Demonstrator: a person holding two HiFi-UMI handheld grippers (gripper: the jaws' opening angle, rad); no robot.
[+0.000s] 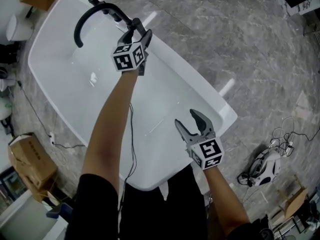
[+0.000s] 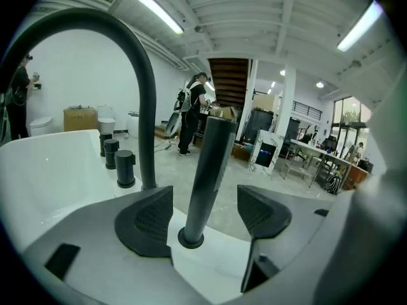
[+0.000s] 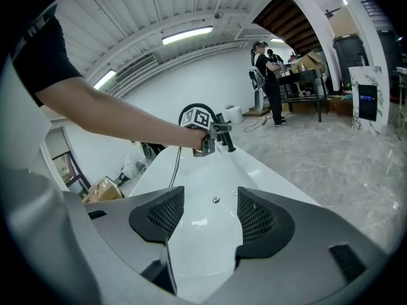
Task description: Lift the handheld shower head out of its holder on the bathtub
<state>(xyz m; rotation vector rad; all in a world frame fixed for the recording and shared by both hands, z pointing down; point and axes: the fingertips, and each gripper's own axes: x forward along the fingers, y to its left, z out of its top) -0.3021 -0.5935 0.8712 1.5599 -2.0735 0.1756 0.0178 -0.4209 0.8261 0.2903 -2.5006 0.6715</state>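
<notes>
The handheld shower head (image 2: 210, 170) is a dark slim wand standing upright in its round holder (image 2: 191, 237) on the white bathtub's rim (image 1: 165, 54). My left gripper (image 2: 203, 215) is open, with one jaw on each side of the wand and a gap on both sides. In the head view my left gripper (image 1: 140, 31) sits at the tub's far rim beside the black arched spout (image 1: 82, 21), and the wand is hidden behind it. My right gripper (image 1: 192, 121) hangs open and holds nothing over the tub's near end; the right gripper (image 3: 210, 215) looks along the basin.
Two black knobs (image 2: 125, 168) stand on the rim behind the arched spout (image 2: 143, 107). A drain (image 3: 216, 199) lies in the tub floor. Around the tub on the marble floor are cardboard boxes (image 1: 30, 159), cables and a white device (image 1: 265, 165). People stand far off (image 2: 191, 116).
</notes>
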